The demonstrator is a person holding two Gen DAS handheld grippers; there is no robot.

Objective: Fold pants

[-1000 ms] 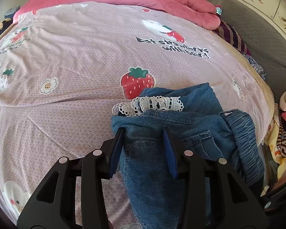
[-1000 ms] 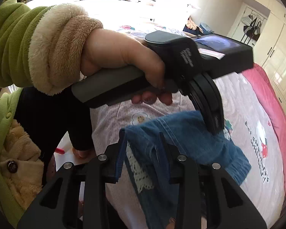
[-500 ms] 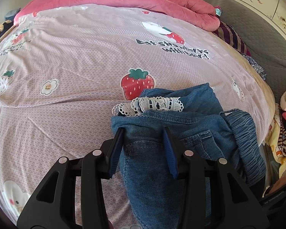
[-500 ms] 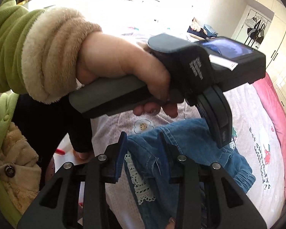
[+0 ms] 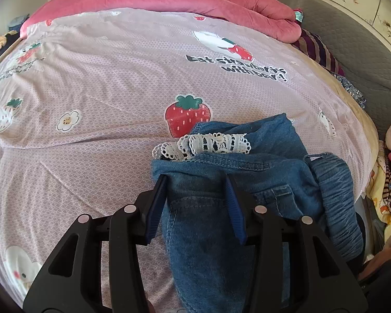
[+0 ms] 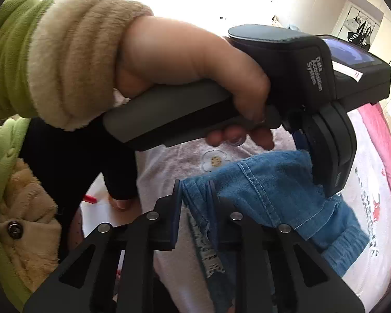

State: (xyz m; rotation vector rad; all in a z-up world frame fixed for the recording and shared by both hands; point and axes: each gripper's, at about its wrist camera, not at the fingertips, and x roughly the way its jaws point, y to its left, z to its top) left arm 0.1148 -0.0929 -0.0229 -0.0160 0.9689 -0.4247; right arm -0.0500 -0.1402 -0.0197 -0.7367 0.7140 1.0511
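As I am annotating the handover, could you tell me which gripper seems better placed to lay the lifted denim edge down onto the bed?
Probably the left gripper: it holds the pants with bare bedsheet ahead. The right gripper pinches only a thin edge, facing the other hand.

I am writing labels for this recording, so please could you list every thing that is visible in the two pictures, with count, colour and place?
blue denim pants with white lace trim: one, blue, on the bed's near right part, held by both grippers
pink strawberry-print bed sheet: one, pale pink, covers the bed
thick pink quilt: one, pink, bunched at the bed's far end
grey quilted blanket: one, grey, right of the bed
left gripper: one, black with blue pads, jaws around a denim fold
right gripper: one, black, shut on a denim edge
left hand: one, green sleeve with a cream cuff, holds the left gripper's handle
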